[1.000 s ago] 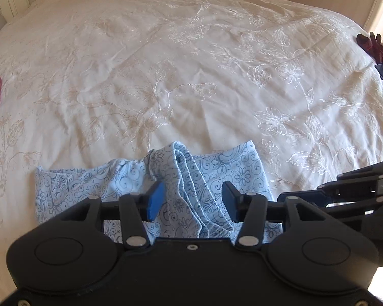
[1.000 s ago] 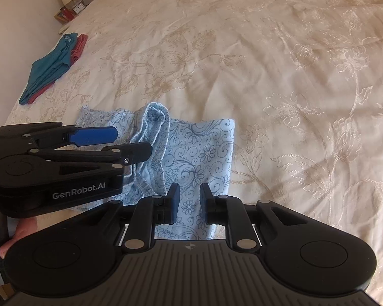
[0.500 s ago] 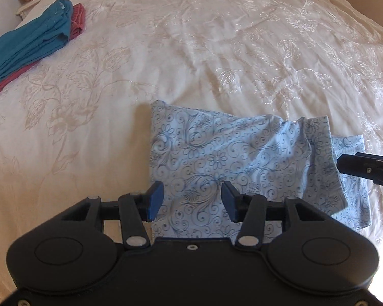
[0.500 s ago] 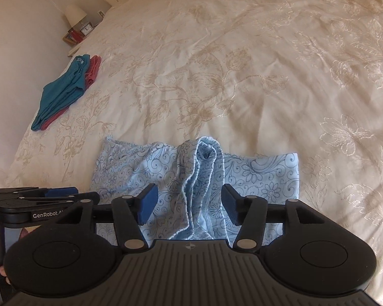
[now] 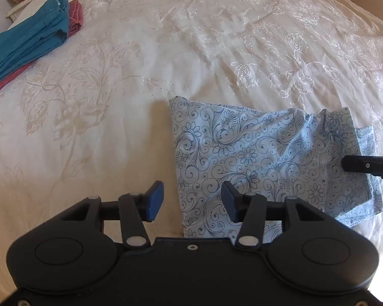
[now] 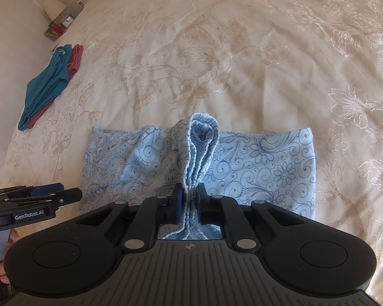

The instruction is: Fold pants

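right fingers: the right gripper (image 6: 190, 201) is closing on a bunched-up ridge of the pants (image 6: 263, 168). The cloth sits between the two pads and looks pinched there.

left fingers: the left gripper (image 5: 191, 201) is spread apart with nothing held. The left edge of the pants runs into the gap between its fingers (image 5: 155, 196), but the pads do not press on it.

where the pants are: they lie on the bed (image 5: 217, 51), close in front of both grippers. They look folded into a short, wide block, light blue with dark swirls and flowers.

long way of the pants: side to side across both views, from the left gripper's end to the right gripper's end.

the ridge: in the right wrist view it stands up in the middle of the block and runs away from the fingers toward the far edge, across the long way.

which hand is nearer: the right one is on the ridge. The left one is at the left end, by the near corner.

what the next move turns on, I think: the left fingers need to close on that left edge, so both hands can bring it over along the long way.

farther off: a folded teal and red pile (image 5: 25, 48) lies well apart near the far left corner of the bed, by a small nightstand (image 6: 60, 29).
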A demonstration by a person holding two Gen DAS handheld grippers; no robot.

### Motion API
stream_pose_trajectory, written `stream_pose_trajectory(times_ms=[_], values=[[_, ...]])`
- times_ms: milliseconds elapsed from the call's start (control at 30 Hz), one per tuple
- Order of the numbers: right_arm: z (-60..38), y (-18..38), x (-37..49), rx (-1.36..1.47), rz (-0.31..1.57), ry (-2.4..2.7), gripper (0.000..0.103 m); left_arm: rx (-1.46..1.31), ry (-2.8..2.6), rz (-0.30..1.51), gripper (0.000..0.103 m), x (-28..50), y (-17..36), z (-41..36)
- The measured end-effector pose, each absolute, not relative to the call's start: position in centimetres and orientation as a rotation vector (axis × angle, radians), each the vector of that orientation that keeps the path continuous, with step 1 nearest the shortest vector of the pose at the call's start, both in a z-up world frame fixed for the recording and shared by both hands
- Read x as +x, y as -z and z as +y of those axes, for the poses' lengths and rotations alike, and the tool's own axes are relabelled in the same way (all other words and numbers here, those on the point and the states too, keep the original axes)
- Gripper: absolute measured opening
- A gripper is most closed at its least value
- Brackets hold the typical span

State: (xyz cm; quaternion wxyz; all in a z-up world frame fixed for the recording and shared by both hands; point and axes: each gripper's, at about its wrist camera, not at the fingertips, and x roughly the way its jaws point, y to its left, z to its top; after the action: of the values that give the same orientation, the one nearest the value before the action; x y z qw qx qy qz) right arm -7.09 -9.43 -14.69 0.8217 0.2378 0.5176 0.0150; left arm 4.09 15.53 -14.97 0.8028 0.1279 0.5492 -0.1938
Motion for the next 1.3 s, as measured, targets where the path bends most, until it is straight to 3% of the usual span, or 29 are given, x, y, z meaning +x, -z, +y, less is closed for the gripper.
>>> stream_pose_trajectory(times_ms=[167, 300, 400, 767, 900, 1133, 1200, 1300], values=[[-10.3, 10.9, -9.8, 0.53, 1.035, 0.022, 0.01, 0.272, 0.446, 1.182, 0.057, 4.8, 15.3, 15.1], [-13.3, 13.8, -11.2, 0.546, 1.121, 0.187, 0.011, 0.288, 0.471, 1.176, 0.057, 5.1, 15.5, 14.2], [-14.3, 15.7, -11.2, 0.566, 1.134, 0.191, 0.017, 0.312, 0.489, 1.179, 0.057, 5.2, 15.7, 13.4], [-14.7, 13.6, -10.6, 0.355, 1.048, 0.311, 0.017, 0.373, 0.558, 1.161, 0.057, 6.9, 17.0, 8.6], [-14.4, 11.8, -10.6, 0.395, 0.954, 0.249, 0.017, 0.34, 0.535, 1.188, 0.06, 9.1, 18.2, 7.8], [-11.8, 14.1, -7.2, 0.314, 1.016, 0.059, 0.016, 0.257, 0.499, 1.254, 0.061, 11.8, 19.4, 8.0], [-12.3, 15.4, -6.5, 0.281, 1.053, 0.089, 0.014, 0.253, 0.497, 1.255, 0.061, 12.2, 19.5, 8.1], [-14.1, 16.8, -6.2, 0.312, 1.101, 0.146, 0.003, 0.237, 0.481, 1.25, 0.061, 12.7, 19.6, 8.2]])
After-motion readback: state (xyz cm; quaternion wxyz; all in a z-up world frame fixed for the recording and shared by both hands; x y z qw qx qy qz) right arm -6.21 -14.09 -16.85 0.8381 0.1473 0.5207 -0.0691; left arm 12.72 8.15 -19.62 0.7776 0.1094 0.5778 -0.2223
